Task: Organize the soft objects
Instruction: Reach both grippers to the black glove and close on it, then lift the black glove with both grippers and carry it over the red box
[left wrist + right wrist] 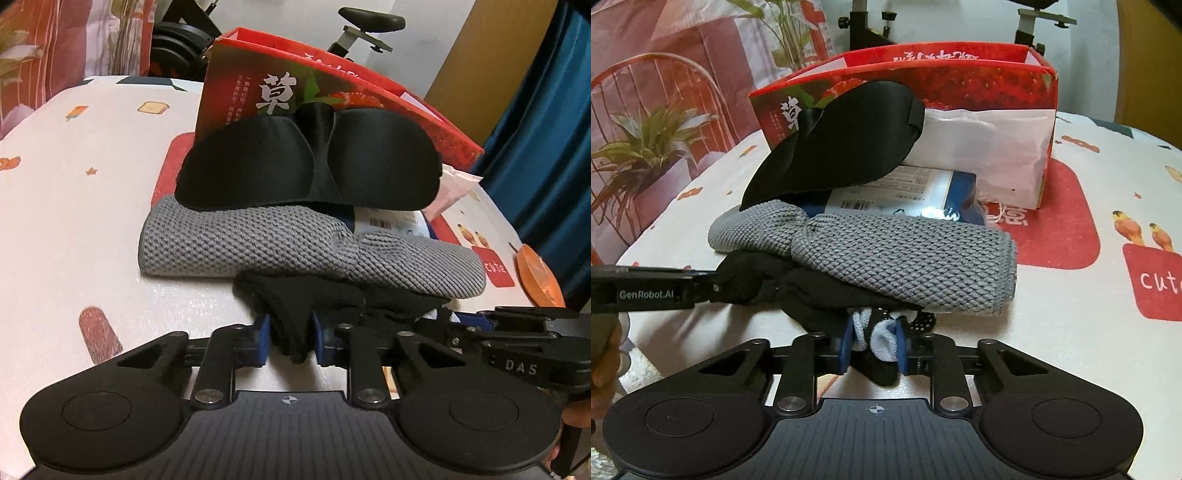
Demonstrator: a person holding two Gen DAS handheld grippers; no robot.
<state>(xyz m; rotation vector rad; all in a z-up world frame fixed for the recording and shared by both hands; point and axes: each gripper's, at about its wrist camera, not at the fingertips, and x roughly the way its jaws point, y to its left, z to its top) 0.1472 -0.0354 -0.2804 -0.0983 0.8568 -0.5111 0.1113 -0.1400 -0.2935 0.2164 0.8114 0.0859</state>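
A black sock bundle (299,295) lies on the tablecloth against the front of a folded grey knitted cloth (277,243). My left gripper (290,332) is shut on its left end. My right gripper (873,345) is shut on its other end, where a pale grey part with black grip dots (877,332) shows between the blue pads. Each gripper appears in the other's view: the right gripper (456,319) comes in from the right, the left gripper (718,284) from the left. A black eye mask (842,144) rests on the grey cloth (886,254), leaning on a red box (960,81).
A blue-and-white packet (905,192) lies under the mask behind the grey cloth. A white bag (990,144) leans on the box's front. An orange item (535,273) sits near the table's right edge. A hand (602,365) holds the left gripper's handle.
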